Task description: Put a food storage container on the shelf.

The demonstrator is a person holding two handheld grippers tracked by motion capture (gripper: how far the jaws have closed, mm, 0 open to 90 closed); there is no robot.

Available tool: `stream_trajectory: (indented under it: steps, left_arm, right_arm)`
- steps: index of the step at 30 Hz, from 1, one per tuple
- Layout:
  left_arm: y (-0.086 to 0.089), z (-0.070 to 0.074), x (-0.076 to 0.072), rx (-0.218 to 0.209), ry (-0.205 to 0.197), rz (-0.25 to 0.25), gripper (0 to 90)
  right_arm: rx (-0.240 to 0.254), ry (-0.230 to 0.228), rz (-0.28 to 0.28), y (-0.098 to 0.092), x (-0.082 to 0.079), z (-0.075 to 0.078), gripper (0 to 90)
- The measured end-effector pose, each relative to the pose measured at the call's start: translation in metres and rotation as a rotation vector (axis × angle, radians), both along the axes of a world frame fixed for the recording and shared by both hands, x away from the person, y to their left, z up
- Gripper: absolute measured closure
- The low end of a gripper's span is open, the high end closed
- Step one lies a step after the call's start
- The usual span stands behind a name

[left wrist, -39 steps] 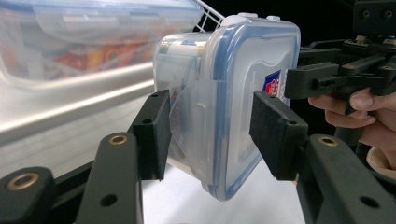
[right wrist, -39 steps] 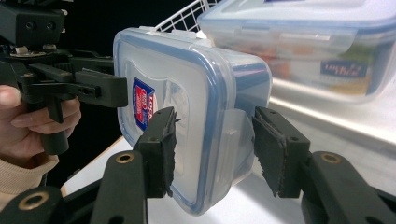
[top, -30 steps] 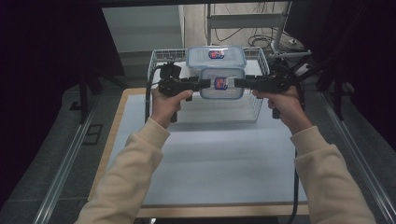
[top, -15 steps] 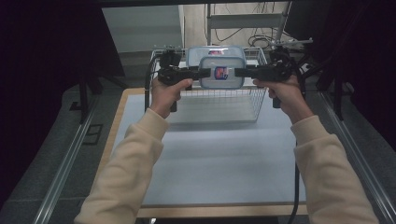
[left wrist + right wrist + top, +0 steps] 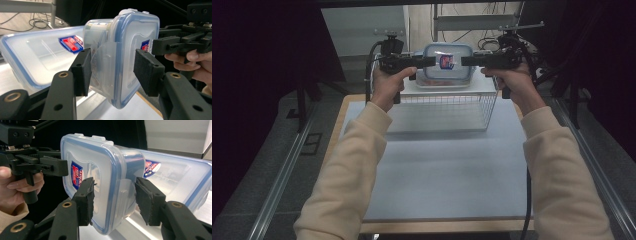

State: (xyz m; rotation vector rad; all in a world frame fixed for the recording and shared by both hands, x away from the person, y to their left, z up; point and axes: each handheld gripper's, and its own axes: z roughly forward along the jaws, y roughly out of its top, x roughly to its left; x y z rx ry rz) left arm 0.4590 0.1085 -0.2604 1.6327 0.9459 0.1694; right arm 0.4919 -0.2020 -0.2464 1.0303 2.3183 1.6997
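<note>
Clear plastic box with a blue-rimmed lid (image 5: 446, 61) is clamped endwise between left gripper (image 5: 428, 61) and right gripper (image 5: 468, 61), each set of fingers clenched on a side latch, above the larger clear lidded tub (image 5: 432, 79).

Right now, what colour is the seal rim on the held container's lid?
Blue, on the small container; the lid is otherwise clear plastic. It shows best in the right gripper view.

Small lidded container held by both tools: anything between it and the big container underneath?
Nothing visible. The small container hangs between the left tool and right tool, above the large container on the wire basket.
</note>
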Motion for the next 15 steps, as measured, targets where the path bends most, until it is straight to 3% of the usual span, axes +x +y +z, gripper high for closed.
stream_trajectory:
  steps: [4, 10, 15]
  left_arm:
    - [0.001, 0.0, 0.008, -0.001, -0.001, 0.002, 49.8]
    - [0.003, -0.004, 0.018, -0.019, 0.017, -0.001, 49.8]
    - [0.003, 0.0, 0.029, -0.029, 0.017, -0.003, 49.8]
  right_arm:
    - [0.013, 0.015, 0.001, 0.001, 0.01, 0.0, 50.5]
    - [-0.005, 0.022, -0.006, 0.003, 0.019, -0.001, 50.6]
    - [-0.012, 0.022, -0.013, 0.003, 0.026, 0.004, 50.6]
